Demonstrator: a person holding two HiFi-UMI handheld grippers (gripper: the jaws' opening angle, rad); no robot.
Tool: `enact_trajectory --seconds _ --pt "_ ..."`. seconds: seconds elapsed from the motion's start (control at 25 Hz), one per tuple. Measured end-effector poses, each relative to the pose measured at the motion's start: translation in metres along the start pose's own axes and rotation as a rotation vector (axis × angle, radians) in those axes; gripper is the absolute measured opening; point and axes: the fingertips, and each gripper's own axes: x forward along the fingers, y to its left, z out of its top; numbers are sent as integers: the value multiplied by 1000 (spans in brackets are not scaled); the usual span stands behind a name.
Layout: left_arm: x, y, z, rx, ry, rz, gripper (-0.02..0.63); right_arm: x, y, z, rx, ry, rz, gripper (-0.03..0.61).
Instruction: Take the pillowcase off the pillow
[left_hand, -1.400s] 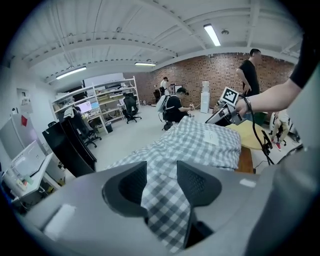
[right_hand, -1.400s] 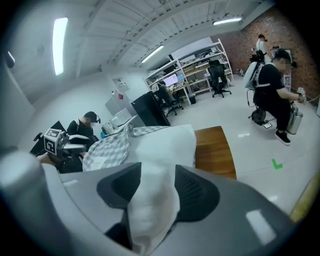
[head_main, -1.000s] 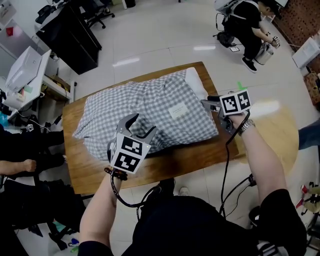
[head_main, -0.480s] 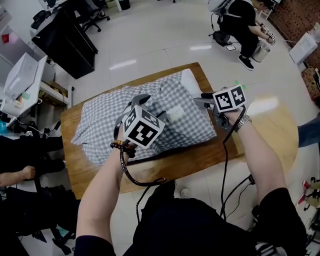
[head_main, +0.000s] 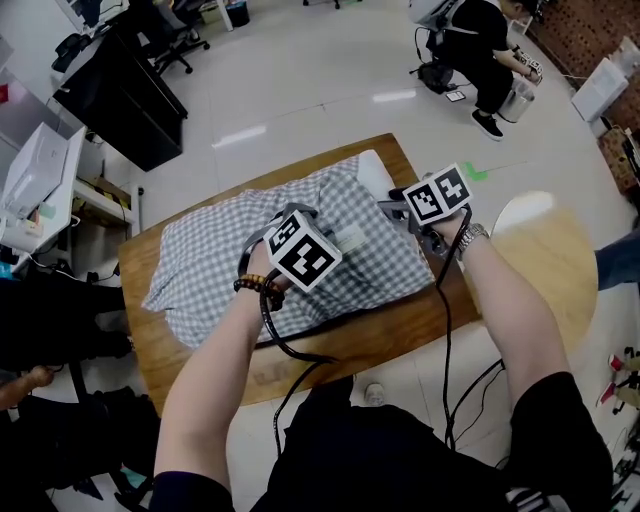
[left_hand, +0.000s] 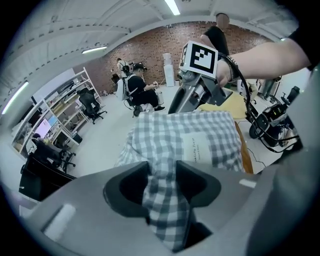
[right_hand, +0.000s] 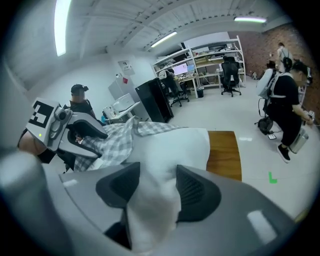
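The left gripper (left_hand: 162, 175) is pinching the pillowcase (left_hand: 200, 132) between jaws that were just closing; the right gripper (right_hand: 152, 185), jaws just widening slightly, is gripping the pillow (right_hand: 170, 145) between them; stripping seems to be starting; next needs pulling apart.

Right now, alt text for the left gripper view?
The left gripper, jaws just closing, pinches a fold of the grey checked pillowcase. Beyond, its white label shows, and the right gripper, jaws just eased wider, holds the far end of the pillow over a wooden table.
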Motion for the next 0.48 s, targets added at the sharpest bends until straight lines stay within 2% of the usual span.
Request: enact_trajectory --seconds 0.04,0.12,0.2,0.48 --pt "2 1 -1 11 8 10 157 2 1 -1 -4 4 1 202" --pt "2 5 -1 27 13 37 68 3 3 1 -17 1 -2 84" --pt "-2 7 1 20 4 48 32 -2 9 6 -32 -16 -1 21" --pt "-40 5 0 -82 -74 24 23 -39 29 20 -60 -104 -17 9"
